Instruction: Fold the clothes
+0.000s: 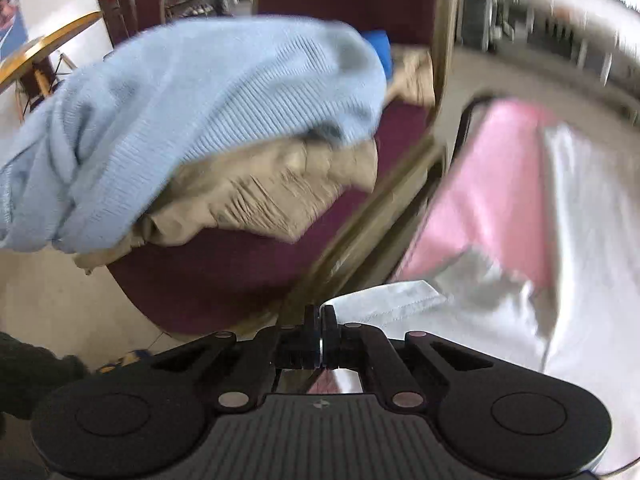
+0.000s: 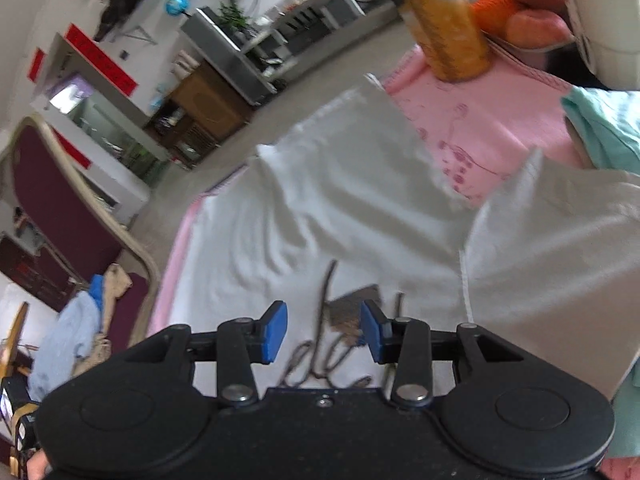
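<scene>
Pinching the white shirt's [image 1: 400,300] hem at lower centre, my left tongs [image 1: 319,322] are pressed together; right tongs [image 2: 324,332] hover spread above it. I'd keep the hem taut.

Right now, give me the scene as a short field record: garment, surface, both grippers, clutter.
garment: white T-shirt, dark script print, spread out and wrinkled
surface: pink cloth under it
left gripper: shut; white hem lies just beside its tips, a pinch not clear
right gripper: open above the print, nothing between its blue pads
chair: maroon seat, holds a light blue knit on a beige garment
far edge of pink cloth: orange bottle, orange-red fruit
</scene>
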Action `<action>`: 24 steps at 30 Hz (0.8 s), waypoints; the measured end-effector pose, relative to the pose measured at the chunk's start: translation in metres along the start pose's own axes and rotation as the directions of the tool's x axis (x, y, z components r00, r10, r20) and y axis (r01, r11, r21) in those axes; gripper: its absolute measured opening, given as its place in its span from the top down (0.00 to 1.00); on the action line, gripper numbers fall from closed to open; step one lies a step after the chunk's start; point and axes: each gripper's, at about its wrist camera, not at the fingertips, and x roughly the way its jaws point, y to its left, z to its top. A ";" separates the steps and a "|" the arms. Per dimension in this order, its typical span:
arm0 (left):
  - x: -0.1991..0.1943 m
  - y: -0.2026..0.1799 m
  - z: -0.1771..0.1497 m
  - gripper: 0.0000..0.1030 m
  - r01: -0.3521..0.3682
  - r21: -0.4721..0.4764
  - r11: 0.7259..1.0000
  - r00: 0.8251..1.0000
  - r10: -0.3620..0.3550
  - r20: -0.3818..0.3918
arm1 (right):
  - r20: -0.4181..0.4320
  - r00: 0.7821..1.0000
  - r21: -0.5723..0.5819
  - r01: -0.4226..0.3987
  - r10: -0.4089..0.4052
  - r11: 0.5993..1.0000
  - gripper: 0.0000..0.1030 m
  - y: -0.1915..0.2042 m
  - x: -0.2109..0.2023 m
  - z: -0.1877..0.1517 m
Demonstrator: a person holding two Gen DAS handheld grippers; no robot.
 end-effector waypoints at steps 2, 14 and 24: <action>0.005 -0.004 0.000 0.99 -0.033 0.026 0.999 0.999 0.033 -0.012 | -0.017 0.999 -0.003 0.027 -0.027 1.000 0.61 -0.002 0.004 -0.001; -0.045 0.006 -0.019 0.84 0.179 0.040 0.983 0.969 -0.183 0.167 | 0.118 0.991 0.088 0.047 -0.057 0.995 0.53 -0.029 -0.031 0.011; -0.035 -0.071 -0.050 0.74 0.326 0.326 0.888 0.943 -0.330 -0.043 | -0.064 0.997 0.231 0.059 -0.046 0.971 0.73 -0.062 0.007 0.011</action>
